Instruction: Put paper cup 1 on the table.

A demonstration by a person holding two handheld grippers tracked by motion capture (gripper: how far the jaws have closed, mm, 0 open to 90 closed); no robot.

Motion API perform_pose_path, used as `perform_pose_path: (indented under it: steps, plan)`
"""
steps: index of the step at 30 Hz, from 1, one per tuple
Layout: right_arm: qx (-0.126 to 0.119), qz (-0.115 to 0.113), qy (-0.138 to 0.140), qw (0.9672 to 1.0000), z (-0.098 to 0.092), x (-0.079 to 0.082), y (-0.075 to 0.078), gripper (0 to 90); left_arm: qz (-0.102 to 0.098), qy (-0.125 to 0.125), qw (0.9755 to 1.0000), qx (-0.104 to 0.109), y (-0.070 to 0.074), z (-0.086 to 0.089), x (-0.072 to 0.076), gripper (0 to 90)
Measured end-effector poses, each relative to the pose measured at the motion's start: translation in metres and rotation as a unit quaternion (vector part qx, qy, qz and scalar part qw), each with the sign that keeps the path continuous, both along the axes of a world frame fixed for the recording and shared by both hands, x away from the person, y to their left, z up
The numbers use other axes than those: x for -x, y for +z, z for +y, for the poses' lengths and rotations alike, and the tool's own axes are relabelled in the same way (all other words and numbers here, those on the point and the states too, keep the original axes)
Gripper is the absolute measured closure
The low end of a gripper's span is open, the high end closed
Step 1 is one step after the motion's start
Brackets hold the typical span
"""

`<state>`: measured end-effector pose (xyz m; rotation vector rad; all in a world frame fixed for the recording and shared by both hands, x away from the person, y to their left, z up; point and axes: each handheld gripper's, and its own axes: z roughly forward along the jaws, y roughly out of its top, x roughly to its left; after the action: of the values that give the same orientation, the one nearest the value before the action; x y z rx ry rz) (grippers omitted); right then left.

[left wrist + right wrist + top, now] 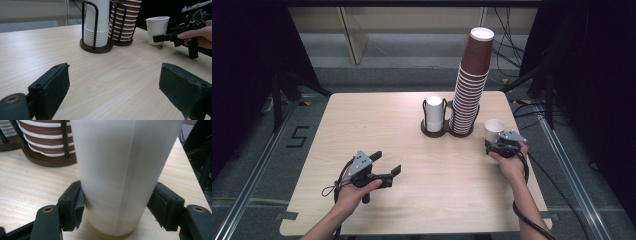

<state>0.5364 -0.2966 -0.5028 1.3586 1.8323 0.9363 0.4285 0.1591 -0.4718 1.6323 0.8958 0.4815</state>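
Right claw [498, 141] is pinching the white cup [494, 130] near its base, upright on the desk [412, 165] just right of the brown stack [470, 85]. Left claw [384, 164] sits spread, empty, well left of it.

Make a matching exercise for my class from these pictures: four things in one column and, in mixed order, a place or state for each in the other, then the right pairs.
Things
1. single white cup
2. brown cup stack
3. white cup stack
4. left tongs

Places or states
A. open above bare tabletop
B. short pile in the left ring of the holder
C. upright, clamped by the right tongs
D. tall pile leaning in the right ring of the holder

Pairs: 1-C, 2-D, 3-B, 4-A
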Motion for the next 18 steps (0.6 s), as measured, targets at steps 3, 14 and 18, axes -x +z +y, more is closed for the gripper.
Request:
perform_pose_path:
  steps: [3,14,18]
  plan:
    - [0.001,0.01,0.003,0.9999,-0.0019,-0.0001,0.0003,33.2,0.001,0.0,1.0,0.001,-0.0001,-0.0002,0.0,9.2]
    - [-0.026,0.03,-0.016,0.9991,0.0007,0.0051,-0.0005,23.1,0.003,-0.003,1.0,-0.002,-0.0013,-0.0017,0.0002,9.2]
    - [-0.006,0.035,-0.006,0.9993,-0.003,0.0062,0.0007,15.0,0.003,-0.009,1.0,-0.003,-0.0017,-0.0026,0.0001,9.1]
